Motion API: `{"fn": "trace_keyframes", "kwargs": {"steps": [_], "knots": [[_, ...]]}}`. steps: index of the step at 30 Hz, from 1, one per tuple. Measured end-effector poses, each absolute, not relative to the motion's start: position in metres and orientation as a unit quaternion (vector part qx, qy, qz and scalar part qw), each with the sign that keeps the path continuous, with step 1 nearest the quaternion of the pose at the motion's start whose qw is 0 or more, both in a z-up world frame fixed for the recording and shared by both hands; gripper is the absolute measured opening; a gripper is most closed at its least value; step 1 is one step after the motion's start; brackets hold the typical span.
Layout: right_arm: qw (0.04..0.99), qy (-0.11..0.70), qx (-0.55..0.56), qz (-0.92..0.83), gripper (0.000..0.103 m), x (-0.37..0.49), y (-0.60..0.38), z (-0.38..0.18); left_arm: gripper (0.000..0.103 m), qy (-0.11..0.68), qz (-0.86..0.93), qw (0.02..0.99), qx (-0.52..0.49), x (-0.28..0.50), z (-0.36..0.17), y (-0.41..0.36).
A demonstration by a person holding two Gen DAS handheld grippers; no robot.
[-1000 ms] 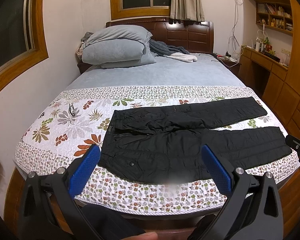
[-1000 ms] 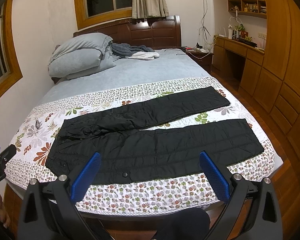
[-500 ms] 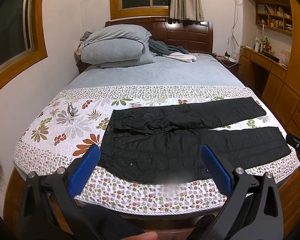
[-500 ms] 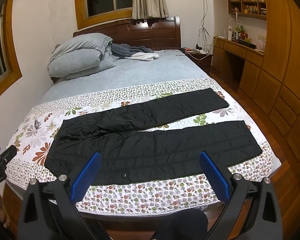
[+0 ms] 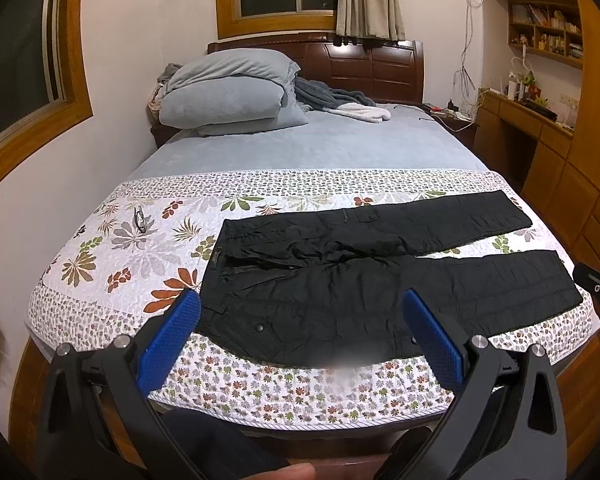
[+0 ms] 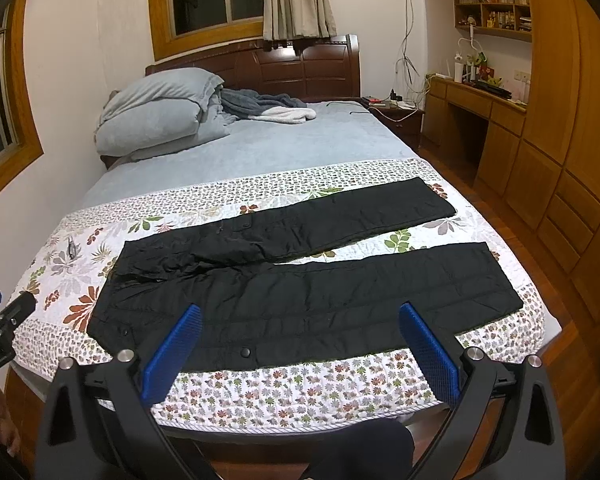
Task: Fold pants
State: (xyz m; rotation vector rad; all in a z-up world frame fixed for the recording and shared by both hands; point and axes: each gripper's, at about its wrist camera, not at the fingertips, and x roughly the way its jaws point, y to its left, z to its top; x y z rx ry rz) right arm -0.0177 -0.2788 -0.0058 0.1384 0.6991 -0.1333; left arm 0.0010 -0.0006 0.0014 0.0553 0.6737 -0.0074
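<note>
Black quilted pants (image 5: 380,280) lie flat across the middle of the frame on the bed's floral quilted cover (image 5: 140,240), legs spread in a narrow V toward the right. The left tool (image 5: 300,312) and right tool (image 6: 300,320), with ribbed blue pads, hover at the lower edge, both wide open and holding nothing.

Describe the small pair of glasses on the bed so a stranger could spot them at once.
Start at the bed and find the floral quilt across its foot. The glasses lie near the quilt's far left corner, left of the black pants: a thin, dark wire shape.
</note>
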Motion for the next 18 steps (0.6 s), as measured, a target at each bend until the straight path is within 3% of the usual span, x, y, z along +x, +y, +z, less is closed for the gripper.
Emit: {"fn": "trace_keyframes", "kwargs": {"steps": [12, 18], "knots": [[0.934, 0.345, 0.068, -0.061, 0.100, -0.016, -0.282, -0.010, 0.100, 0.340, -0.024, 0.940, 0.014, 0.007, -0.005, 0.006], [0.911, 0.395, 0.121, -0.005, 0.100, 0.012, -0.315, -0.048, 0.100, 0.436, -0.128, 0.877, -0.155, 0.066, -0.066, 0.084]]}}
